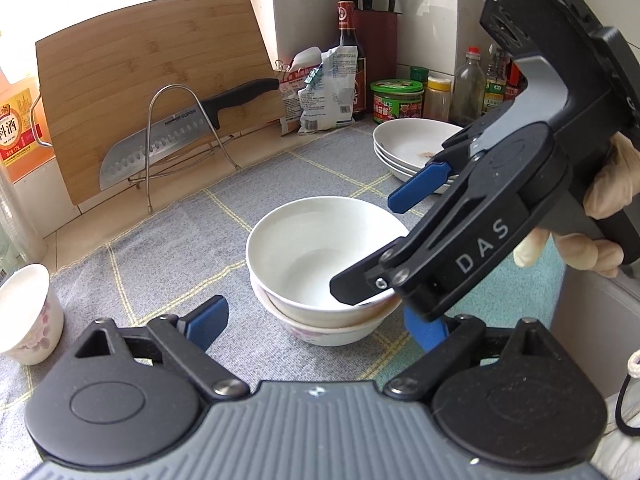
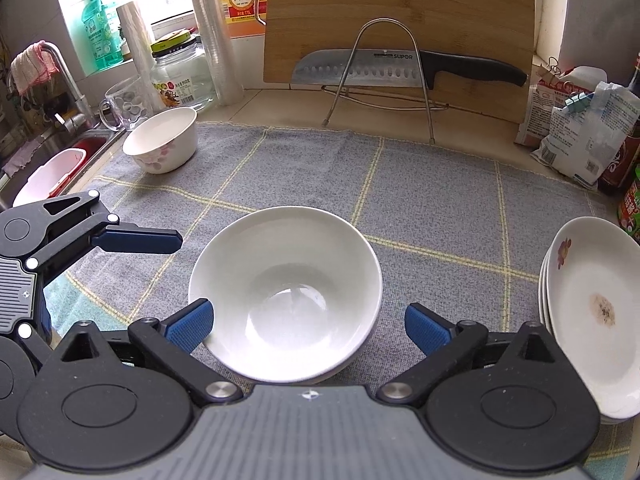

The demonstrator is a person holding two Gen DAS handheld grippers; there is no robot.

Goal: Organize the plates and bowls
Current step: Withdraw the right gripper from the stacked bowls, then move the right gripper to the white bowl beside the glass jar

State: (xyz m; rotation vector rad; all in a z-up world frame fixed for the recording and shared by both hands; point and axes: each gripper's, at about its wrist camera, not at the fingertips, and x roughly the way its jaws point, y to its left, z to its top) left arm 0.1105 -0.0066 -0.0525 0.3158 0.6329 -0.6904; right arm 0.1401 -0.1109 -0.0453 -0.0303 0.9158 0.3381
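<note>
A plain white bowl [image 1: 316, 256] sits nested in a flowered bowl [image 1: 332, 334] on the grey checked cloth [image 1: 168, 240]. It also shows in the right wrist view [image 2: 286, 292]. My right gripper [image 2: 310, 326] is open, just above the stack, one finger on each side of the bowl's near part. In the left wrist view the right gripper [image 1: 376, 240] hangs over the bowl's right rim. My left gripper [image 1: 316, 326] is open and empty in front of the stack. A pile of white plates [image 2: 588, 320] lies at the right. A second flowered bowl [image 2: 162, 144] stands far left.
A bamboo cutting board [image 2: 400, 16] with a large knife [image 2: 400, 68] on a wire stand leans at the back. Bottles, jars and bags [image 1: 400, 96] crowd the back right corner. A sink [image 2: 52, 160] with a tap lies left. A glass jar [image 2: 184, 72] stands by the window.
</note>
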